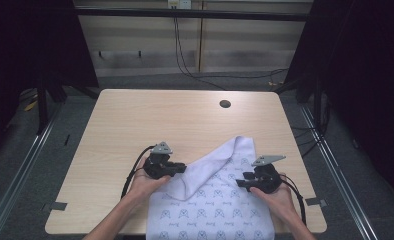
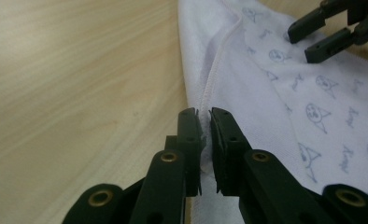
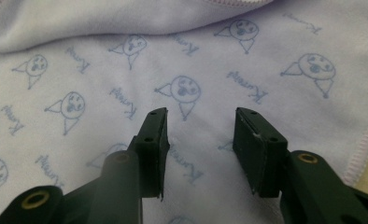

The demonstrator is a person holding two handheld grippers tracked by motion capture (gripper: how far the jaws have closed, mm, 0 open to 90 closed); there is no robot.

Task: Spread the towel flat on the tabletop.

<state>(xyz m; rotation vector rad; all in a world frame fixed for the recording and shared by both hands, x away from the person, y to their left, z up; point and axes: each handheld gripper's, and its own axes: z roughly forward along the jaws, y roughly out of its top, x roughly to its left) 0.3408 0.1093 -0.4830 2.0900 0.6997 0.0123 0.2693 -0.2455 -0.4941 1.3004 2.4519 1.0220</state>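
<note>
A white printed cloth (image 1: pixel 220 200) lies on the near half of the wooden bench (image 1: pixel 135 125), one corner folded over so its plain side shows. The left claw (image 2: pixel 203 122) is clenched on the cloth's stitched hem at that folded edge. The right claw (image 3: pixel 200 122) hangs released over the printed area, jaws apart.

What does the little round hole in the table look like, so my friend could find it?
Start at the wooden table and look to its far edge, right of the middle. The hole is a small dark circle beyond the tip of the cloth, apart from it. It is the one dark spot on the pale wood.
</note>
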